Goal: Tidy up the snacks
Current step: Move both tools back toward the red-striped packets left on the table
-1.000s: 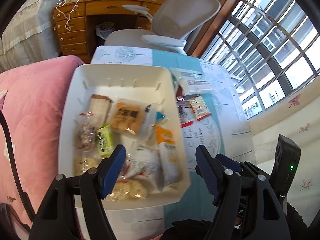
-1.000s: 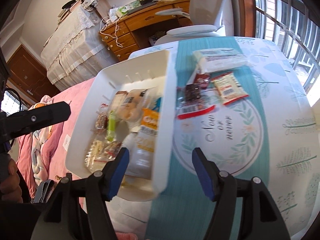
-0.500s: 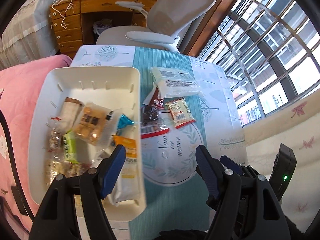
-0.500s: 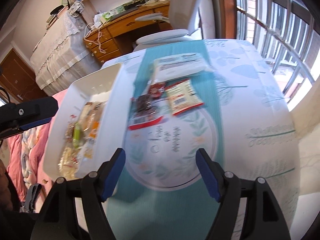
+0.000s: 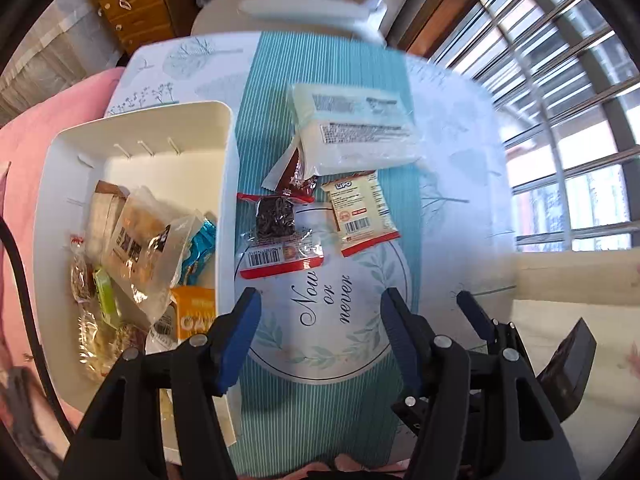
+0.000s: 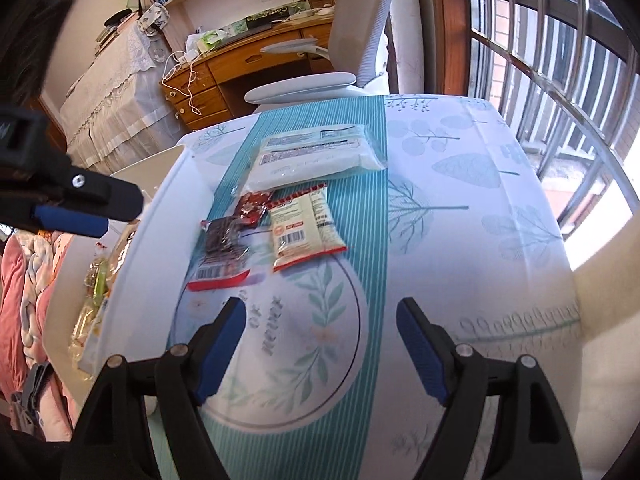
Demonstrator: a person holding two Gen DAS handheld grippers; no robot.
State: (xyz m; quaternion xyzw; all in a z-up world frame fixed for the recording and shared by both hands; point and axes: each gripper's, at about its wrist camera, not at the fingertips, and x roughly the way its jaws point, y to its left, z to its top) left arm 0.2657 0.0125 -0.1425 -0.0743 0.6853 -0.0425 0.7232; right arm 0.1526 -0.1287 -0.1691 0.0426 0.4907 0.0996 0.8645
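A white bin holding several wrapped snacks stands at the left of the table. Loose on the teal cloth lie a big white pack, a small red wrapper, a dark brownie pack and a cream pack with a barcode. My left gripper hovers over the cloth just short of the brownie pack, jaws closing with nothing between them. My right gripper is near the same packs, jaws opening and empty.
A grey office chair and a wooden desk stand beyond the table's far end. Window bars run along the right. Pink bedding lies left of the bin. A left gripper finger shows above the bin's rim.
Both grippers slid right and lower, from over the bin to over the loose snacks on the cloth. The left jaws narrowed a little and the right jaws widened.
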